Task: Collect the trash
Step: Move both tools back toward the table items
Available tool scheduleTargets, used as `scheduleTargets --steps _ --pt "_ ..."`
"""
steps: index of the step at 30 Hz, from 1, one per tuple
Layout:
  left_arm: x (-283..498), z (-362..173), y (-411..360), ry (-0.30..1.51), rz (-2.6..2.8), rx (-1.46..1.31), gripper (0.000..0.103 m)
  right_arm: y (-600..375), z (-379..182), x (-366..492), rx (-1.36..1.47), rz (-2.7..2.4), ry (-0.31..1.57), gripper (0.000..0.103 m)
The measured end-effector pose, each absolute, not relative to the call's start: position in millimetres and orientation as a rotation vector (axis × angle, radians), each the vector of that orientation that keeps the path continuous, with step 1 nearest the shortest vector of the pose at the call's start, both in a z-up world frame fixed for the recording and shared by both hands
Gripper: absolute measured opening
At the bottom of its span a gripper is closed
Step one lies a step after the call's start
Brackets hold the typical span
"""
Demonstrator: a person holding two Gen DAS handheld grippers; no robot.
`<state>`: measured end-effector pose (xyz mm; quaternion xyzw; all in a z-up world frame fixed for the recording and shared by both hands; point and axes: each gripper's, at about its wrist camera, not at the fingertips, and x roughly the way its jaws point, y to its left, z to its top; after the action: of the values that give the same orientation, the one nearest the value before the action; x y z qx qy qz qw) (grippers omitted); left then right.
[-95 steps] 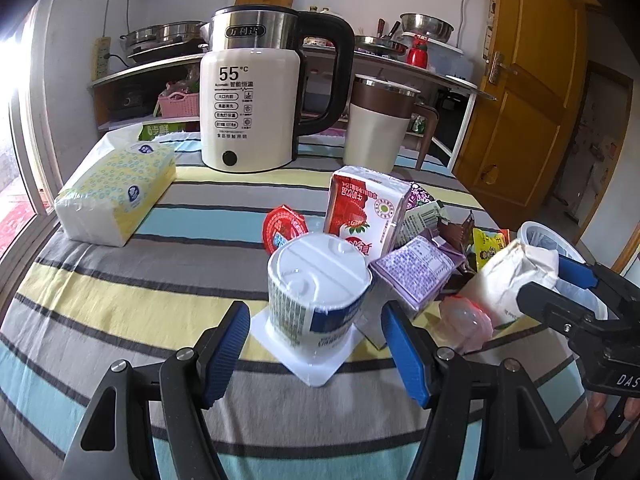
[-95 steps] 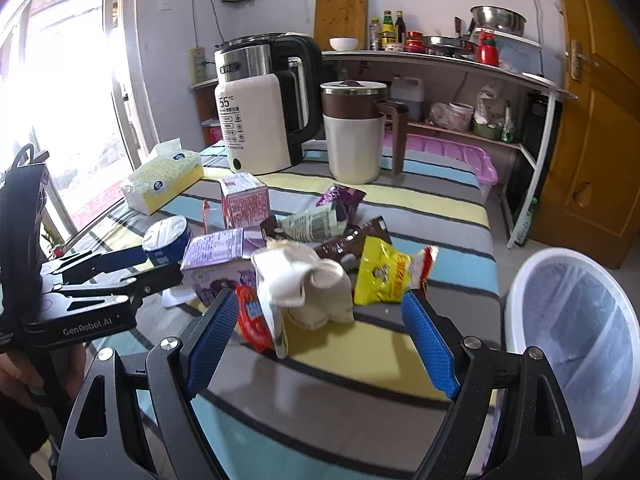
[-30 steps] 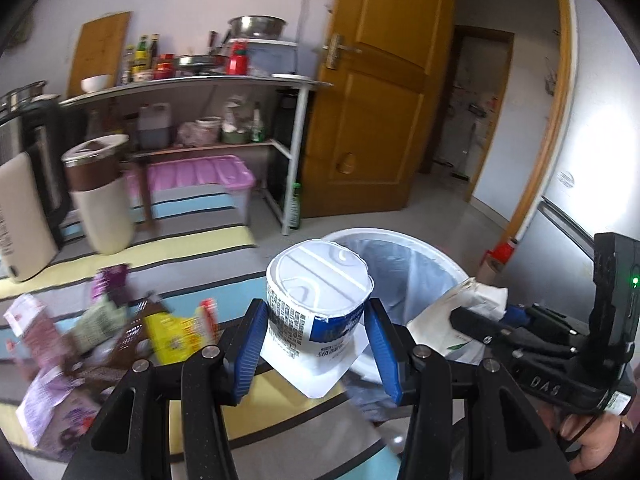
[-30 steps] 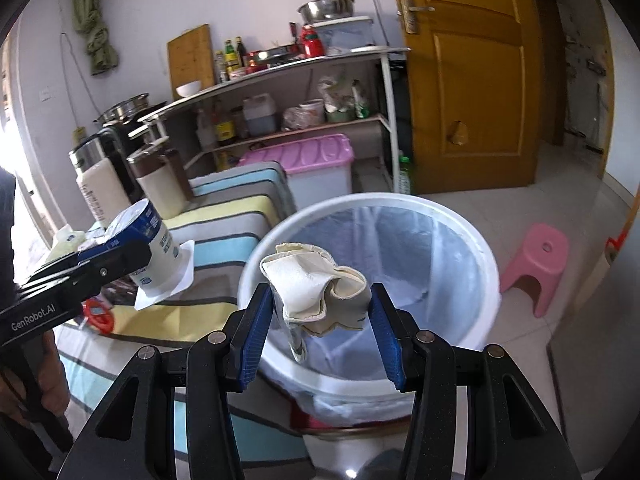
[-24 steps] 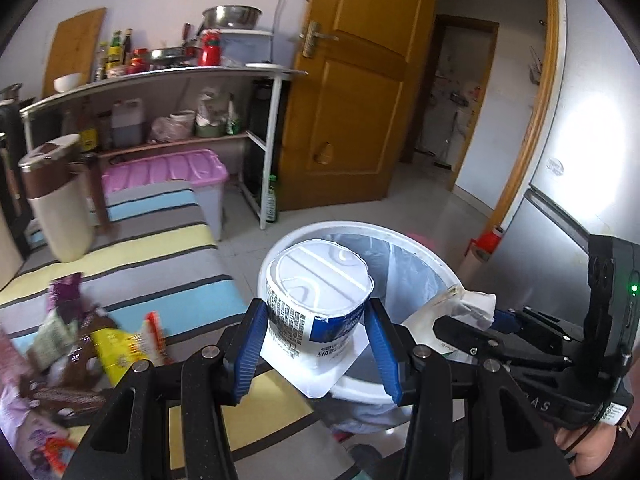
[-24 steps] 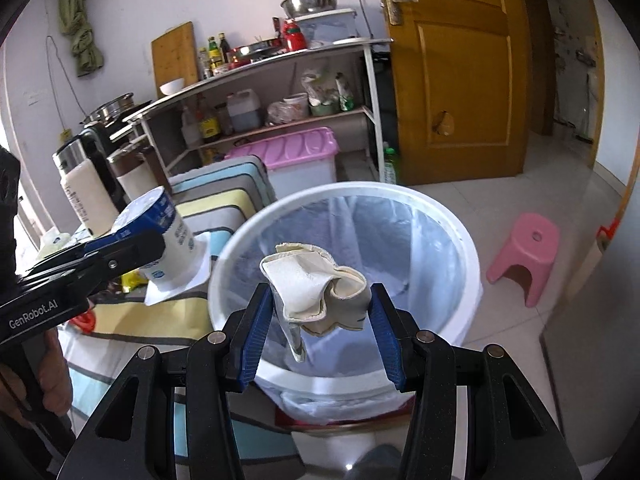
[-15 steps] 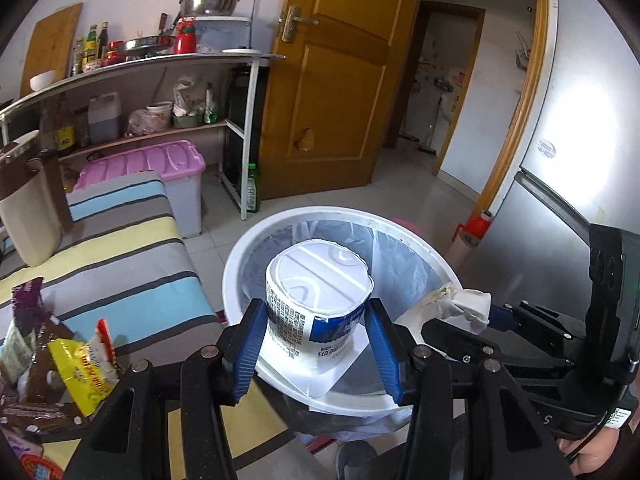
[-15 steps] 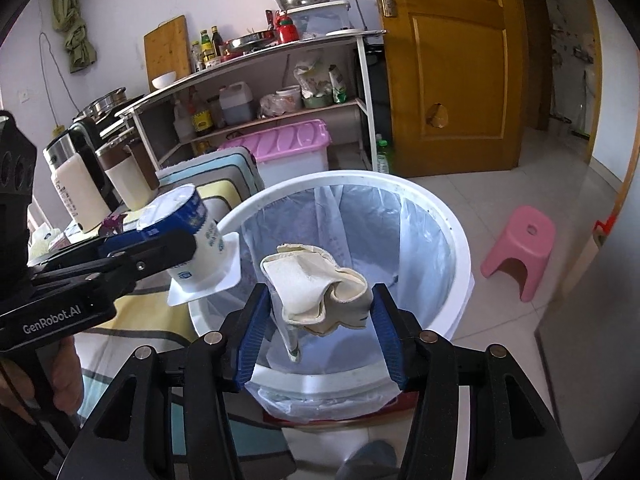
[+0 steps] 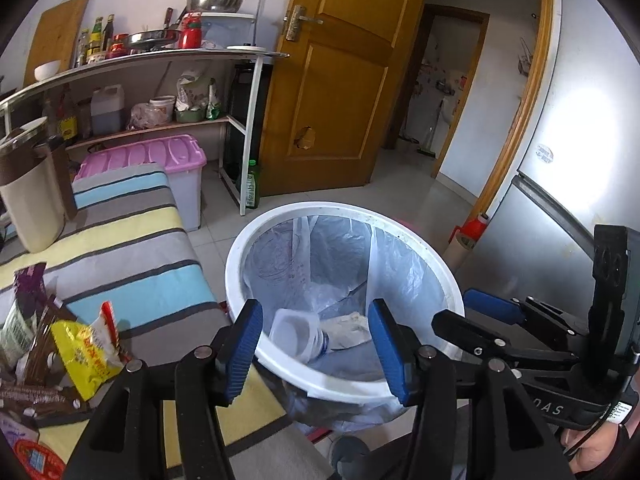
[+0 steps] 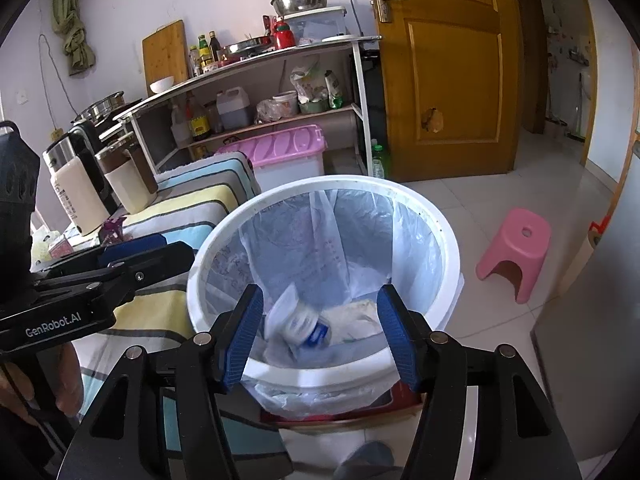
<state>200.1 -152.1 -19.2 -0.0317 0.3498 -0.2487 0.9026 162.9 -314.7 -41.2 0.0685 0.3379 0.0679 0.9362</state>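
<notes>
A white bin (image 9: 440, 272) (image 10: 448, 240) lined with a clear bag stands on the floor beside the striped table. Inside it lie a white yogurt cup (image 9: 294, 334) (image 10: 302, 322) on its side and a crumpled beige paper wad (image 9: 346, 328) (image 10: 360, 312). My left gripper (image 9: 316, 350) hangs over the bin's near rim, jaws opening, nothing between them. My right gripper (image 10: 320, 334) is over the bin too, jaws opening and empty. Each gripper shows in the other's view, the right one (image 9: 480, 308) at the bin's right, the left one (image 10: 136, 250) at its left.
Snack wrappers, a yellow packet (image 9: 86, 350) among them, lie on the striped table (image 9: 132, 264). A beige jug (image 9: 30, 196) stands further back. A pink storage box (image 9: 160, 160), a shelf rack, a wooden door, a pink stool (image 10: 520, 248) and a fridge (image 9: 560, 200) surround the bin.
Both grippers have let go: the yogurt cup left the left jaws and the paper wad left the right jaws, and both now lie in the bin. The left gripper moved closer over the bin.
</notes>
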Motion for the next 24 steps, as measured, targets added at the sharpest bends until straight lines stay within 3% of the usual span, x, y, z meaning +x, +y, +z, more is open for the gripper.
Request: scheduleTargets --steps 24 --pt "119 -4 -51 0.659 -0.275 -0.117 0.055 -233 -23 120 0.059 0.352 0.672 0.06"
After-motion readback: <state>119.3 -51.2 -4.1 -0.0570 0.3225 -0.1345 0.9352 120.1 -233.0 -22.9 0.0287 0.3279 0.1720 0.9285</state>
